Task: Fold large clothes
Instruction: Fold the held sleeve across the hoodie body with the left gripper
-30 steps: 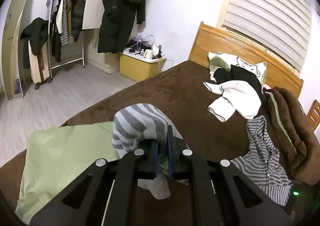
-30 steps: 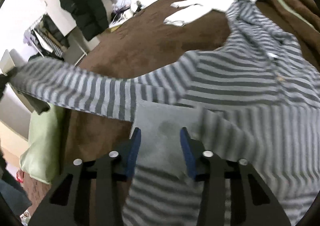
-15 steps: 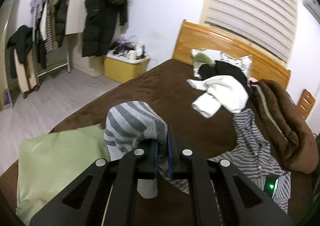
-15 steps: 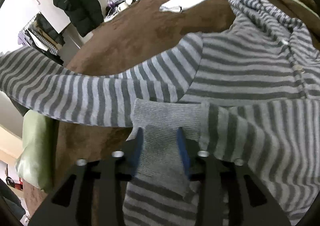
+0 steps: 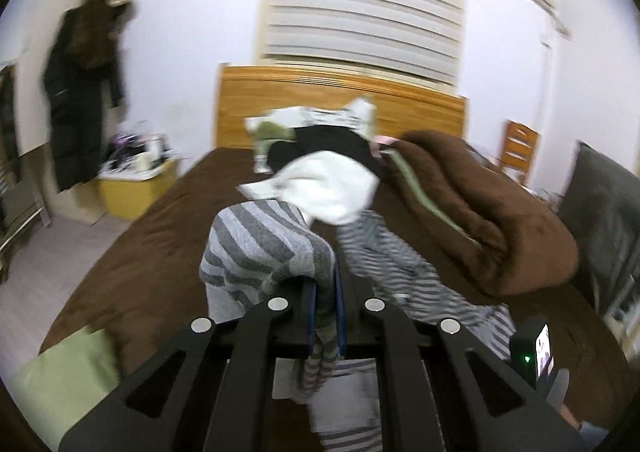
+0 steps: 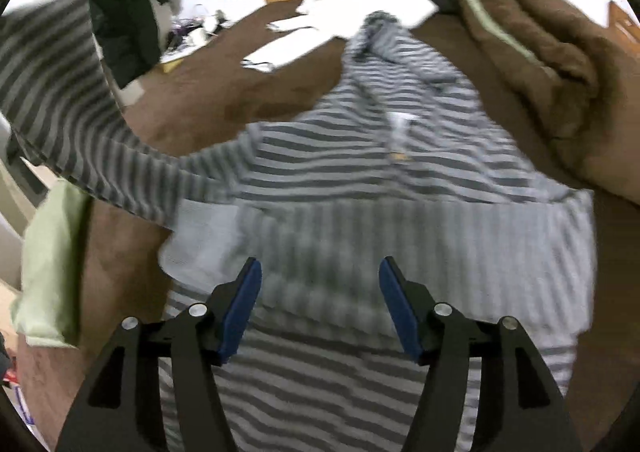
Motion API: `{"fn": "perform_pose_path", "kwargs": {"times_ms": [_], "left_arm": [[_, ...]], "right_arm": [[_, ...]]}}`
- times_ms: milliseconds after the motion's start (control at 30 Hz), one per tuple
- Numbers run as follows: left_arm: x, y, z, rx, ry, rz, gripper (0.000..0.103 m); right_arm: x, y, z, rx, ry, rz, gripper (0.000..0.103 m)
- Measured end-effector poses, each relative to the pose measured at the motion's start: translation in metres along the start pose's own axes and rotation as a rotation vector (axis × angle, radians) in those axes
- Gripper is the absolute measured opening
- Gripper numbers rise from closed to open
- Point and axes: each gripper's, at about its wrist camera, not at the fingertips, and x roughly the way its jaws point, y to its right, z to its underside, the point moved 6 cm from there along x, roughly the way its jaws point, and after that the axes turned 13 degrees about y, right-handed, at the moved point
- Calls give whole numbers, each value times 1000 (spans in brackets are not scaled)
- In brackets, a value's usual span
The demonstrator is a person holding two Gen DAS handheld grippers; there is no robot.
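Note:
A grey striped hoodie (image 6: 380,155) lies spread on the brown bed (image 6: 248,91), hood toward the headboard. My left gripper (image 5: 325,292) is shut on the cuff of its sleeve (image 5: 260,244) and holds it up above the bed; the lifted sleeve (image 6: 68,103) runs across the left of the right wrist view. My right gripper (image 6: 320,296) is open, its blue pads (image 6: 240,304) wide apart just above the hoodie's folded lower part, holding nothing.
A rolled brown blanket (image 5: 480,211) lies along the bed's right side. White and black clothes (image 5: 332,179) are piled near the wooden headboard (image 5: 320,91). A green folded cloth (image 6: 52,252) sits at the bed's near left. A yellow box (image 5: 136,187) stands beside the bed.
My right gripper has let go of the hoodie's grey hem and opened wide. My left gripper has swung right with the sleeve, now facing the headboard.

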Motion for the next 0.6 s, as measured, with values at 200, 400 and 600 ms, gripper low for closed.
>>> {"fn": "perform_pose_path", "kwargs": {"times_ms": [200, 400, 600], "left_arm": [[20, 99, 26, 123, -17, 156, 10], [56, 172, 93, 176, -126, 255, 10], [94, 209, 189, 240, -294, 281, 10]], "right_arm": [[-39, 68, 24, 81, 1, 91, 71], [-60, 123, 59, 154, -27, 169, 71], [-62, 161, 83, 216, -58, 213, 71]]}}
